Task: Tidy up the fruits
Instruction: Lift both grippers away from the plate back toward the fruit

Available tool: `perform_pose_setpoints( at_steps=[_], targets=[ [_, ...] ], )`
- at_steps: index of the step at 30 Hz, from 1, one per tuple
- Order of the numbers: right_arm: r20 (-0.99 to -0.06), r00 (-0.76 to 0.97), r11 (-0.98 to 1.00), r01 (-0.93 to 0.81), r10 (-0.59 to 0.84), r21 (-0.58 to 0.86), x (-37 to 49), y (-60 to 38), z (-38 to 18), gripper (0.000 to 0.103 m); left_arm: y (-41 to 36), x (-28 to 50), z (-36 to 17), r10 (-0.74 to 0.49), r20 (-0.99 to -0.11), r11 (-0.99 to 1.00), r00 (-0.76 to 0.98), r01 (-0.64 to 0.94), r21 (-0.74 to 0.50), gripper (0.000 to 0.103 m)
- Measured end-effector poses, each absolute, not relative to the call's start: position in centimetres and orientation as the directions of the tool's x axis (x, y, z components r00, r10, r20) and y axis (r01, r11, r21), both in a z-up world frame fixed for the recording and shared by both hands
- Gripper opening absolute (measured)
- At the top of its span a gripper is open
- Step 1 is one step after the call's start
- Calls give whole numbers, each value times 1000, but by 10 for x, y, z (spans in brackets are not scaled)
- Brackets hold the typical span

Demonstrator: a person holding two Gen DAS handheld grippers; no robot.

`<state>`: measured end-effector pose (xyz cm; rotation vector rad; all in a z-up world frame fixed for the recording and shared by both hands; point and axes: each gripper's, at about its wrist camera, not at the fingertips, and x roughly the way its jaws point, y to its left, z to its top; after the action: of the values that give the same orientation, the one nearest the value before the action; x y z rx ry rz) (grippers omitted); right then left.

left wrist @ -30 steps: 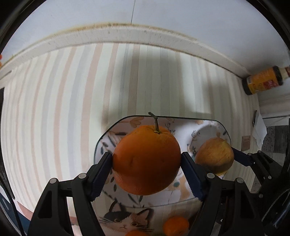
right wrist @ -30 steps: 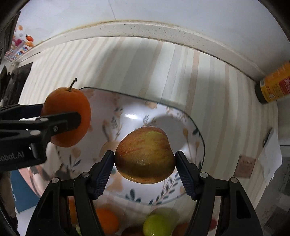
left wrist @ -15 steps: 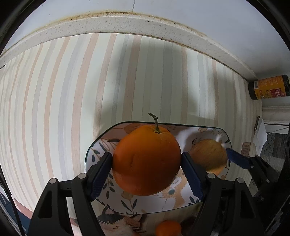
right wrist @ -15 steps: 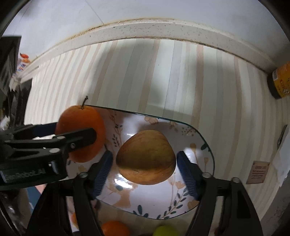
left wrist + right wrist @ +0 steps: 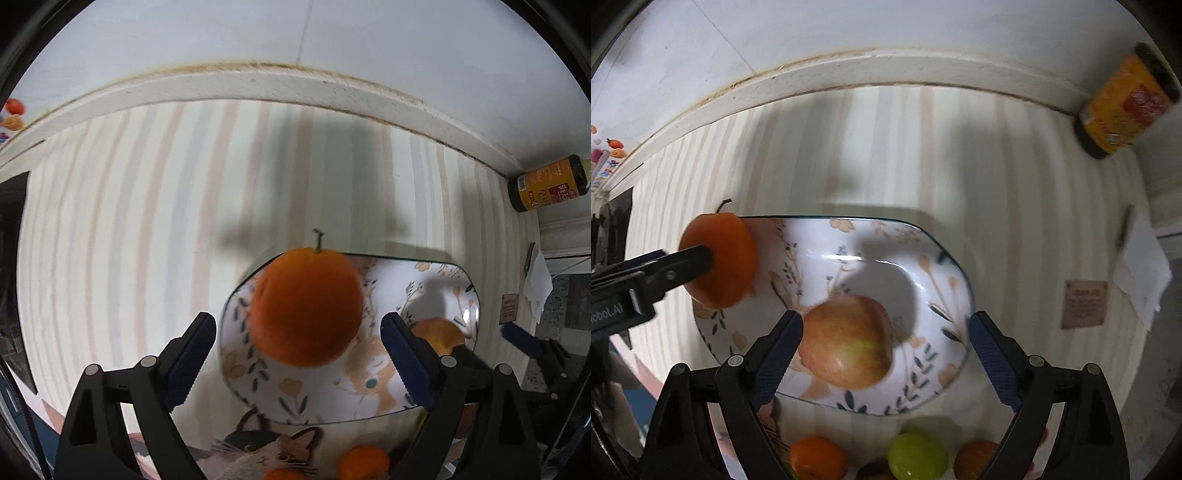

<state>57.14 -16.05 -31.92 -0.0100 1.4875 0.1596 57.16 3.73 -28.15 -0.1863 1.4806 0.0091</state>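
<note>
A big orange [image 5: 306, 306] with a short stem lies on the left part of the flowered plate [image 5: 469, 295]. My left gripper [image 5: 297, 354] hangs over it, jaws opening, both pads clear of the peel. A red-yellow apple [image 5: 846, 341] rests in the plate [image 5: 953, 258] under my right gripper [image 5: 886, 354], whose jaws are also opening and do not touch it. In the right wrist view the orange [image 5: 727, 266] sits at the plate's left rim, partly behind a left gripper finger [image 5: 672, 267]. The apple [image 5: 439, 332] is half hidden in the left wrist view.
The plate stands on a striped cloth running to a white ledge and wall. A yellow-labelled bottle [image 5: 1123, 107] lies at the far right corner. Small oranges [image 5: 364, 461] and a green fruit [image 5: 918, 456] lie near the bottom edge, beside a cat-print mat [image 5: 266, 446]. Folded paper [image 5: 1145, 266] lies right.
Both grippers have gone from shut on their fruit to open. The orange and the apple now lie free on the plate and look smaller and lower between the fingers.
</note>
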Motion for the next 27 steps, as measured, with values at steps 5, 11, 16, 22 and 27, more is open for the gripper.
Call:
perform_pose_setpoints(
  at_steps=[5, 11, 16, 22, 27],
  targets=[
    [-990, 124, 993, -101, 67, 55, 544, -169, -295, 93, 45, 539, -260, -41, -985, 989, 170, -136, -64, 91],
    [-984, 164, 994, -97, 68, 53, 512, -171, -269, 93, 43, 497, -229, 7, -967, 993, 254, -113, -23, 91],
    [-977, 205, 995, -86, 64, 47, 489, -168, -253, 93, 41, 467, -208, 31, -951, 995, 308, -101, 0, 91],
    [-961, 267, 997, -60, 68, 54, 457, -175, -217, 93, 39, 435, -180, 24, -932, 997, 362, -83, -7, 91],
    [-945, 316, 997, -42, 79, 69, 426, -181, -187, 93, 31, 409, -157, 8, -917, 999, 400, -52, -13, 91]
  ],
)
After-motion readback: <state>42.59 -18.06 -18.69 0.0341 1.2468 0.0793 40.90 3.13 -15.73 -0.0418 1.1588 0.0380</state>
